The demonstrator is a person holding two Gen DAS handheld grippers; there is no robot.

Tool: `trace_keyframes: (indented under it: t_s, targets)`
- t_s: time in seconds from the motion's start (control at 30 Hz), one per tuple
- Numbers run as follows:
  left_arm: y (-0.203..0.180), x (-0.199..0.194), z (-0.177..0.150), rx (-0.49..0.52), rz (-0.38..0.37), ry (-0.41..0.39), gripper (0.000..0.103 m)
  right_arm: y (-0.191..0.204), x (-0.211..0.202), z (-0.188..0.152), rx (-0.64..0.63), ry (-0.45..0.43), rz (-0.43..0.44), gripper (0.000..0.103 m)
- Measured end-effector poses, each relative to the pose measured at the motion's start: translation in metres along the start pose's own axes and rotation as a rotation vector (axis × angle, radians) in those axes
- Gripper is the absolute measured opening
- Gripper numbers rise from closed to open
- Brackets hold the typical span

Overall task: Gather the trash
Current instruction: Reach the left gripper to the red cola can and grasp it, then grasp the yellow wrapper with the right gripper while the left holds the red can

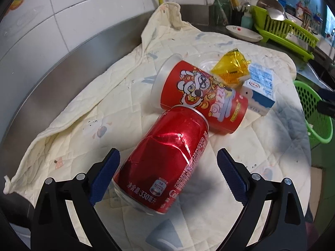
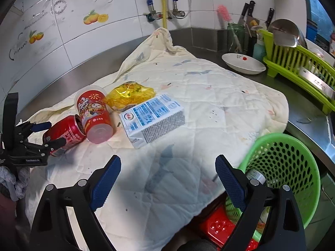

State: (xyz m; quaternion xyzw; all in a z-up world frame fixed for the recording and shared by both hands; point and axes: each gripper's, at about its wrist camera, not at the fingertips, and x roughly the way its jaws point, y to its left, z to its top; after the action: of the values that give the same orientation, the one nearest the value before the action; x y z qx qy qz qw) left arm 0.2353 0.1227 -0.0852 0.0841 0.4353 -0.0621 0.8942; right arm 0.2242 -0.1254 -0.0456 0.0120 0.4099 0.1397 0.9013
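Green basket [image 2: 293,167] holds trash, right view only

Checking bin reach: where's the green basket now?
In the right wrist view the green basket sits lower right, off the quilted cloth's edge, just beyond the right gripper, below the green dish rack.

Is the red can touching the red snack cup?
Touching. In the left wrist view, the red can's top rim presses against the red snack cup's side, no cloth visible between them.
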Motion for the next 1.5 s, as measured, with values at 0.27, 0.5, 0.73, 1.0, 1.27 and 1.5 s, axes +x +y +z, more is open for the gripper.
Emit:
trace_keyframes:
  t_s: [0.27,0.5,0.73,1.0,1.27,1.5]
  targets:
    - [0.008,0.018,0.003,-0.002,-0.002,0.028,0.092,0.006,0.018,0.017,0.0,0.025,0.028,0.088]
    - [0.007,0.028,0.001,0.002,-0.004,0.036,0.092,0.02,0.026,0.036,-0.036,0.016,0.055,0.088]
    - [0.004,0.022,-0.002,-0.008,0.008,0.008,0.084,0.027,0.036,0.055,-0.019,0.021,0.092,0.088]
    - [0.004,0.011,-0.007,-0.045,0.007,-0.017,0.076,0.037,0.055,0.082,0.018,0.056,0.145,0.087]
    - [0.007,0.001,-0.012,-0.078,-0.001,-0.033,0.071,0.049,0.082,0.112,0.09,0.116,0.196,0.083]
    - [0.011,-0.001,-0.013,-0.103,-0.015,-0.039,0.07,0.049,0.112,0.124,0.185,0.176,0.205,0.078]
